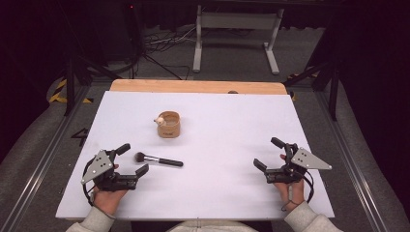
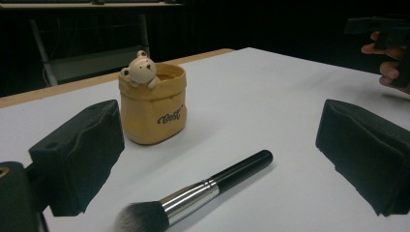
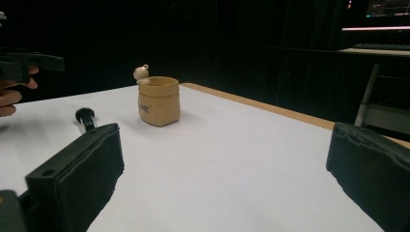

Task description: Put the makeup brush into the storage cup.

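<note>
Lying flat on the white bench (image 1: 232, 159), makeup brush (image 1: 158, 159) just ahead of the left tongs (image 1: 133, 159), bristle head toward them, black handle pointing away toward the right tongs (image 1: 269, 153). Seen in the left gripper view between the two black jaws, untouched by either, silver ferrule joining bristles to handle. Stood upright beyond the brush, farther from both tongs, a tan sack-shaped holder (image 1: 169, 125) with a small bear figure (image 2: 140, 68) peeking over its rim. Left tongs spread wide, resting low near the bench's near edge, held by the left hand (image 1: 107, 197). Right tongs likewise spread wide, well apart from brush and holder, gripped by the right hand (image 1: 290, 189).
</note>
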`<state>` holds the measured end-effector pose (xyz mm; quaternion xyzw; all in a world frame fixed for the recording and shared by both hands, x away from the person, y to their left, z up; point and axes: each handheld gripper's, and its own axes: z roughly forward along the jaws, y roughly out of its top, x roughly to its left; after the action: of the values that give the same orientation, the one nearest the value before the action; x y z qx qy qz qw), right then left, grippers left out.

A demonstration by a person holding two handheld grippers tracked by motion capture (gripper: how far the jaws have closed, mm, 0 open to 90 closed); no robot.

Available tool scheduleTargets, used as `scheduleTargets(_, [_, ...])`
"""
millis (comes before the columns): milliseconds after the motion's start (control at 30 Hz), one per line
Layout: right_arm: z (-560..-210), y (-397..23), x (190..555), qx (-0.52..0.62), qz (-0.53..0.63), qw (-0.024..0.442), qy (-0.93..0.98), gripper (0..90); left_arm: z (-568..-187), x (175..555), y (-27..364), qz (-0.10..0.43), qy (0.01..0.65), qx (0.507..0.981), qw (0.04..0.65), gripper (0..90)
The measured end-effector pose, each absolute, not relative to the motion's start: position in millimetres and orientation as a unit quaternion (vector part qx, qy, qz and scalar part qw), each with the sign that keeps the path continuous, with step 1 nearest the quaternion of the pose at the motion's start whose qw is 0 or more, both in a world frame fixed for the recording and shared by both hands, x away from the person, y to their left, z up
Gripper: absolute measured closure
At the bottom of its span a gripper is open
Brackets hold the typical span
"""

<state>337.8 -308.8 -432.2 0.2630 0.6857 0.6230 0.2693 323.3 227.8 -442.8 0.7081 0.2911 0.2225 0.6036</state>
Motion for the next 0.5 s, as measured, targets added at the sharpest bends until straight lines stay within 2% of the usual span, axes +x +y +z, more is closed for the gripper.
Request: scheduleTargets(500, [-431.8, -309.3, 337.3, 0.264, 0.623, 0.271, 0.685, 0.0, -441.4, 322.6, 228.1, 0.221, 0.286, 0.708, 0.606, 4.1])
